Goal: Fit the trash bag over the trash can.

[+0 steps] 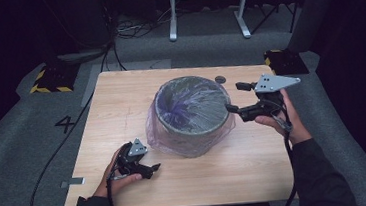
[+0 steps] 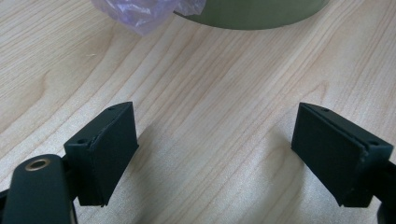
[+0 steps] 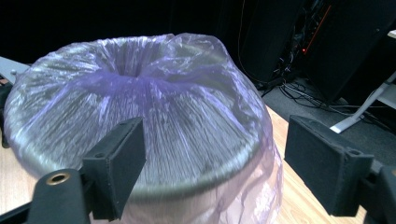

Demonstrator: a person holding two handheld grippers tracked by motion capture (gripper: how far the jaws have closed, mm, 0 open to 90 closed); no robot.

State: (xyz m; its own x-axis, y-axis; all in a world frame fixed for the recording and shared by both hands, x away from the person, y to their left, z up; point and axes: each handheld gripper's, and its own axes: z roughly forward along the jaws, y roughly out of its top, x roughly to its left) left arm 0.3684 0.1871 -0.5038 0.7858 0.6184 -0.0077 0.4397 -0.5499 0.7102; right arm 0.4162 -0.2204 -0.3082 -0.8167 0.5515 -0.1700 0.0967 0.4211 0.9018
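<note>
Two grippers, both with jaws apart, nothing held: left gripper (image 1: 152, 168) low on worktop (image 1: 121, 103), waiting; right gripper (image 1: 234, 97) at bin (image 1: 192, 113) rim, likely to adjust bag (image 1: 159, 135).

One bin (image 1: 193, 127), one purple liner bag (image 1: 189, 105), two claws.

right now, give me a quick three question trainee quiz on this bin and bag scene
1. True or false: the thin purple plastic bag lines the round grey-green bin.
2. Which hand-held gripper is beside the bin's rim: A left, B right?
3. What lies between the left hand-held gripper jaws?

Key:
1. True; it folds over the rim.
2. B, the right hand-held gripper.
3. Nothing but the bare light wooden table; the jaws stand open.
</note>
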